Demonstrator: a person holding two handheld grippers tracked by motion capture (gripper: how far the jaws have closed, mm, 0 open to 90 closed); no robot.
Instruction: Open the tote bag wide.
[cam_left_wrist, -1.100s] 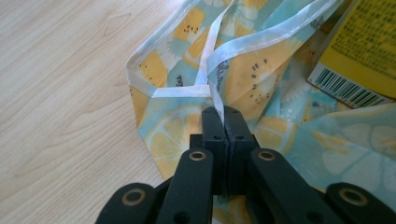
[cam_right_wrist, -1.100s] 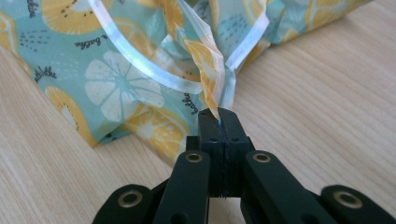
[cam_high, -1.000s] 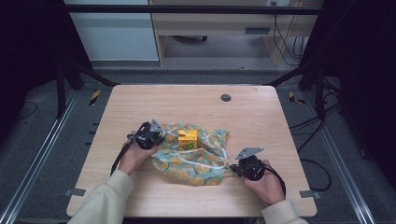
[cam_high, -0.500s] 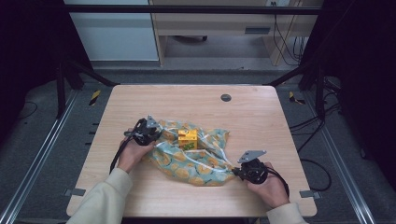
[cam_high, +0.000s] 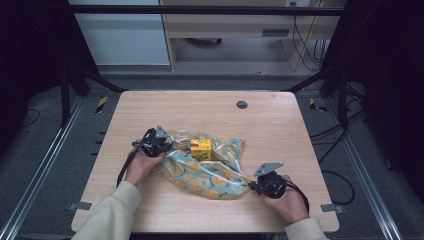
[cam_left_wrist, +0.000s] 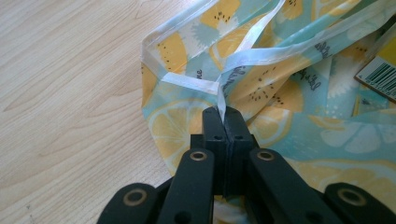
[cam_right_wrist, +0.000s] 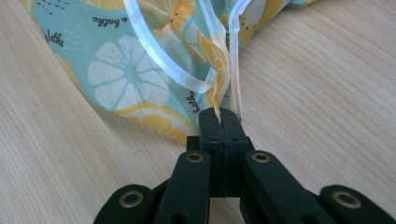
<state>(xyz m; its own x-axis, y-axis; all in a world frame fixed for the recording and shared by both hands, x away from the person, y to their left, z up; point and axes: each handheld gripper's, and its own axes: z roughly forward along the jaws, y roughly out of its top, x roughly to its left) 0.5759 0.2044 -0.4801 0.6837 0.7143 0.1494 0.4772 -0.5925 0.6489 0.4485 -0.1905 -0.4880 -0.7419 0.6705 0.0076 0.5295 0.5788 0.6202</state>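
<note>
both grippers pinch a lemon-print bag (cam_high: 210, 172) on wooden table (cam_high: 150, 107).

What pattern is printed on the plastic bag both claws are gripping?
Yellow and white citrus slices on pale turquoise bag, clearest in the left gripper view.

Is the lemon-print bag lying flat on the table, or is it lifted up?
Lying on the table, rumpled. The bag spreads between the left gripper and right gripper, both shut on its edges; a yellow box sits on it.

Cream sleeves (cam_high: 112, 212), black brass-riveted tongs (cam_left_wrist: 223, 122)
</note>
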